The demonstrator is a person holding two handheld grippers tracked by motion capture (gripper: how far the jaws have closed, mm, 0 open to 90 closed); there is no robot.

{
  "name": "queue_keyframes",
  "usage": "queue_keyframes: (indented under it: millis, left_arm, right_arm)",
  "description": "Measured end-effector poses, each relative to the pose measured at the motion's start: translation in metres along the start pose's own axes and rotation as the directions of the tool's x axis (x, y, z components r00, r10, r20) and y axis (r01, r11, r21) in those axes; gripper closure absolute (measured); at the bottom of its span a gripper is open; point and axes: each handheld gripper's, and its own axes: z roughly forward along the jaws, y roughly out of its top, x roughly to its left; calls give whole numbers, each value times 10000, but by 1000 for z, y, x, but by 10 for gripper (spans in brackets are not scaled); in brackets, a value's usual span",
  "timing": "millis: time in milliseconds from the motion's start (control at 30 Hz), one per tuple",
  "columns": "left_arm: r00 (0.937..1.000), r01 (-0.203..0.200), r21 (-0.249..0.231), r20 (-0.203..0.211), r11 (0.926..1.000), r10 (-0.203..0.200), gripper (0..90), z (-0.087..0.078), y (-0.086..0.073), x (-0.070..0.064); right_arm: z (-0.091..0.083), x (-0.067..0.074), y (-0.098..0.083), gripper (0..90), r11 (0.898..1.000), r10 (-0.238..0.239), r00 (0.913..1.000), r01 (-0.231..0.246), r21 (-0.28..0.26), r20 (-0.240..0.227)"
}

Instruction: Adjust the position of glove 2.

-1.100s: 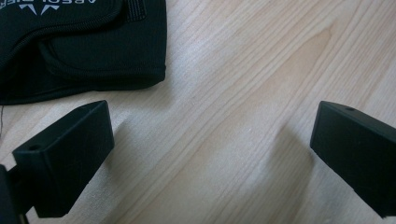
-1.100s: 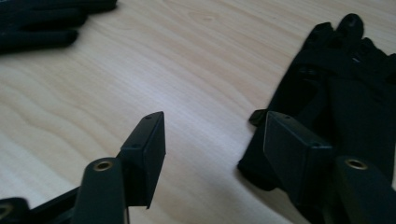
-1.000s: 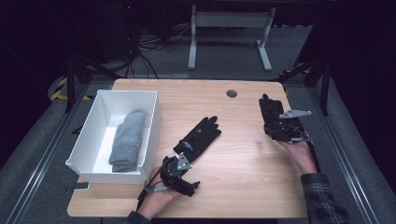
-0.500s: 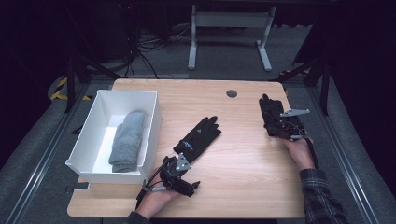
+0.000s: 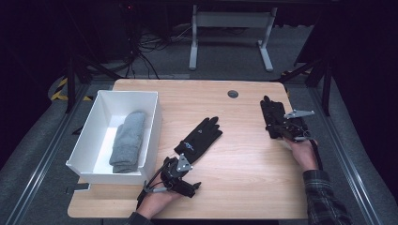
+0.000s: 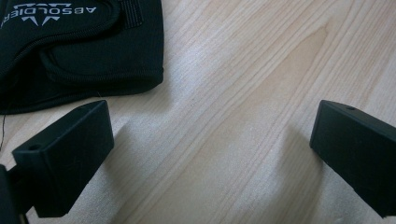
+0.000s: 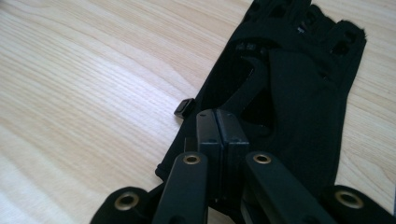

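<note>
Wide wooden desk (image 5: 244, 178), and at its left edge sits a white bin (image 5: 105, 103) with a folded grey cloth (image 5: 127, 140) lying inside. Out in the middle of the desk lies a black glove (image 5: 199, 139), flat, fingers pointing away toward the far right, white logo on its cuff. A second black glove (image 5: 271, 117) lies near the right edge, fingers pointing to the far side. On that one sits the right claw (image 7: 222, 122): its jaws have just been closing and now stand pressed together, clenched over the cuff end of the glove, though whether any fabric is caught between the pads I cannot tell. The right hand (image 5: 302, 152) comes in from the near right behind it. Down at the near edge, the left claw (image 6: 210, 135) is released, jaws spread wide with bare wood between them, low over the desk. The middle glove's cuff lies just beyond its jaw, apart from it.
</note>
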Motion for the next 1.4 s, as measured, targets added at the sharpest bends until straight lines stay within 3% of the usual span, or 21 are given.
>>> queue_keyframes:
  millis: [233, 267, 400, 500, 567, 867, 1167, 1233, 1267, 1367, 1400]
  left_arm:
    - [10000, 6, 2, -5, 10000, -6, 1, 0, 0, 0]
    - [10000, 8, 1, -5, 10000, -8, 1, 0, 0, 0]
    - [10000, 10, -2, -3, 10000, -10, 0, 0, 0, 0]
    - [10000, 27, 18, -3, 10000, -27, 0, 0, 0, 0]
    - [10000, 27, 17, -5, 10000, -27, 1, 0, 0, 0]
    - [10000, 26, 18, -5, 10000, -26, 0, 0, 0, 0]
    - [10000, 27, 16, -7, 10000, -27, 0, 0, 0, 0]
    - [10000, 27, 19, -3, 10000, -27, 0, 0, 0, 0]
    - [10000, 11, 2, -2, 10000, -11, 0, 0, 0, 0]
    - [10000, 27, 17, -3, 10000, -27, 0, 0, 0, 0]
    - [10000, 25, 20, -5, 10000, -25, 0, 0, 0, 0]
  right_arm:
    - [-20, 14, -4, 900, 9994, -316, 9990, 310, -172, -323]
    - [-26, 20, -5, 900, 9989, -368, 9979, 352, -306, -539]
    - [-31, 30, -6, 900, 9978, -615, 9957, 595, -308, -688]
    - [-39, 45, -11, 900, 9948, -990, 9899, 962, -322, -1015]
    - [-41, 47, -12, 900, 9945, -1024, 9888, 994, -336, -1083]
    - [-63, 82, -27, 900, 9900, -1393, 9661, 1309, -526, -2175]
    - [-76, 107, -44, 900, 9867, -1625, 9431, 1551, -485, -2901]
    - [-77, 111, -50, 856, 9857, -1672, 9353, 1645, -351, -3119]
    - [-78, 112, -50, 784, 9855, -1693, 9354, 1654, -390, -3104]
    - [-80, 109, -49, 703, 9877, -1556, 9385, 1427, -640, -3083]
    - [-80, 106, -47, 695, 9889, -1465, 9433, 1321, -678, -2978]
